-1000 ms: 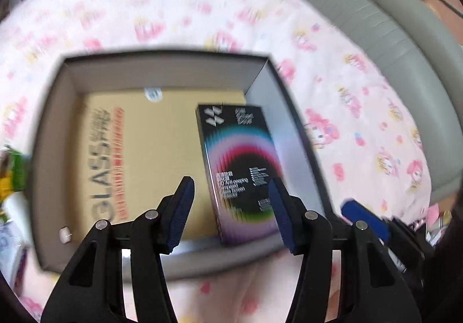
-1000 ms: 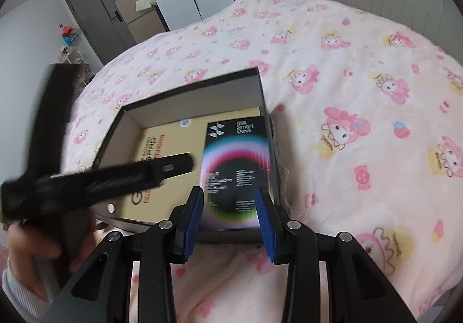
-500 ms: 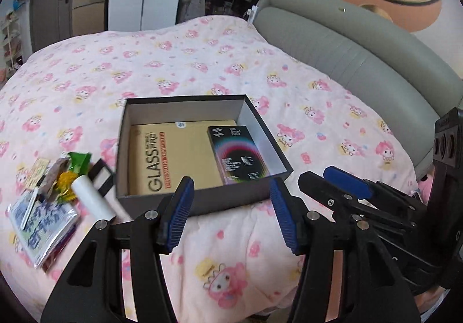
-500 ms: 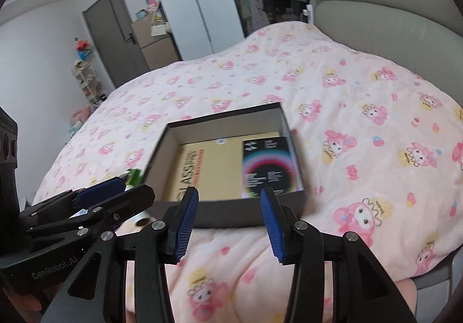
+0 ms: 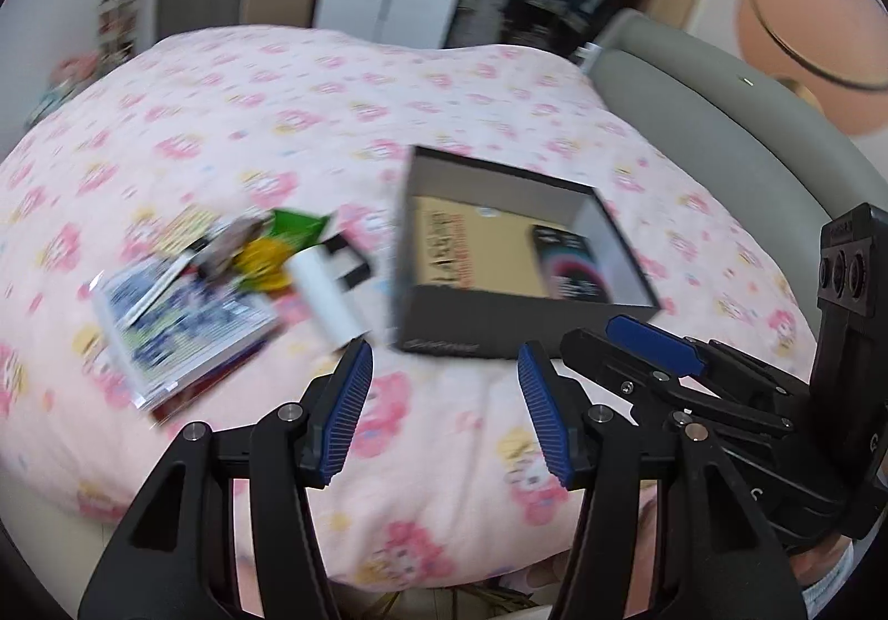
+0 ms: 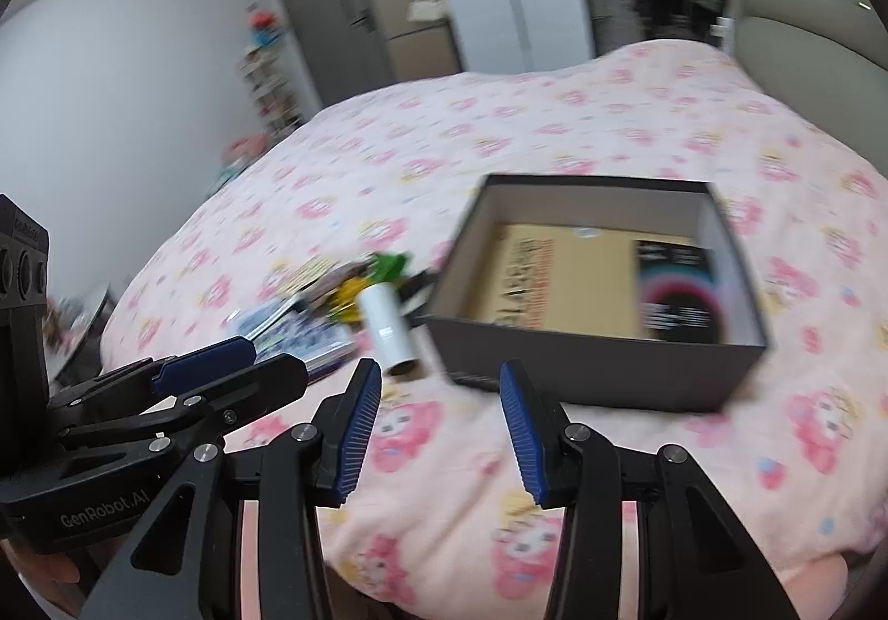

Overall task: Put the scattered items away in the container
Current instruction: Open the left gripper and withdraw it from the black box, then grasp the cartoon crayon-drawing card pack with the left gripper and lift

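Note:
A dark open box sits on the pink bed cover. Inside lie a flat tan carton and a black packet with a coloured ring. Left of the box lies a blurred heap: a white tube, a green packet, a yellow item and a blue-and-white pouch. My left gripper hangs open and empty short of the box and heap. My right gripper is beside it, open and empty.
The bed cover slopes off at the near edge below both grippers. A grey padded headboard runs along the right. Wardrobes, a door and shelves stand beyond the bed's far end.
Both grippers have drawn back and up from over the box, and their views have swung left so the heap shows. The black packet stays in the box. The right jaws stand slightly wider.

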{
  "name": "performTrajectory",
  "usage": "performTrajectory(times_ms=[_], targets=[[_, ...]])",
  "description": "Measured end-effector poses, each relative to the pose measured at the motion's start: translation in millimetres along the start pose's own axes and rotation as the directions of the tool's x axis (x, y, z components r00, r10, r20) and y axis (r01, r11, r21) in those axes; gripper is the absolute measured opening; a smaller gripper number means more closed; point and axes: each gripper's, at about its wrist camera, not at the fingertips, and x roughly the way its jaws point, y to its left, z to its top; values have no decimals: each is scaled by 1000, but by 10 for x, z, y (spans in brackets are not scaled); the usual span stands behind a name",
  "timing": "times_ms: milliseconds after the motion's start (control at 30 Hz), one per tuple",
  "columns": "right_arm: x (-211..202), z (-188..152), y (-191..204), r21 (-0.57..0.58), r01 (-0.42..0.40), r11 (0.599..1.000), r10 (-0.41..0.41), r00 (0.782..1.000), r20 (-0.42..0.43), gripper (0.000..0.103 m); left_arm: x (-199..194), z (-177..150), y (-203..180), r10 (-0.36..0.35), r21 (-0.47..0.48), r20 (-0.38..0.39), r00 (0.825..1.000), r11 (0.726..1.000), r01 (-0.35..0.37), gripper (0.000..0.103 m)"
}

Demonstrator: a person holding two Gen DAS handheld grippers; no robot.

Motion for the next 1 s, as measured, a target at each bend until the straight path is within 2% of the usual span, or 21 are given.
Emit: performTrajectory(times_ms=[167, 333, 467, 567, 667, 767, 933, 1000], targets=[[424, -30, 440, -67, -75, 995, 71, 996, -63, 41, -58, -168, 593, 54, -105, -3, 999, 993, -54, 56], [975, -24, 810, -109, -145, 983, 130, 982, -137, 41, -10, -342, 1169, 125, -205, -26, 992, 970, -128, 56], [1473, 54, 931, -140, -126, 982, 102, 981, -168, 41, 156, -475, 1719, 165, -326, -62, 984, 929, -176, 56], [1905, 88, 948, -145, -117, 982, 84, 973, -217, 41, 279, -516, 2023, 180, -379, -75, 981, 904, -195, 55], [2192, 112, 1004, -155, -117, 981, 77, 967, -243, 41, 433, -540, 2327, 173, -446, -81, 982, 874, -191, 55], [2491, 122, 1043, -177, -101, 979, 50, 961, -270, 40, 592, -550, 2511, 149, -488, -87, 985, 855, -172, 55], [2828, 131, 1028, -155, -92, 984, 40, 950, -310, 41, 839, -564, 2658, 130, -508, -111, 985, 845, -168, 54], [2934, 150, 1036, -146, -105, 984, 55, 949, -310, 46, 853, -556, 2692, 103, -523, -94, 990, 841, -138, 45]])
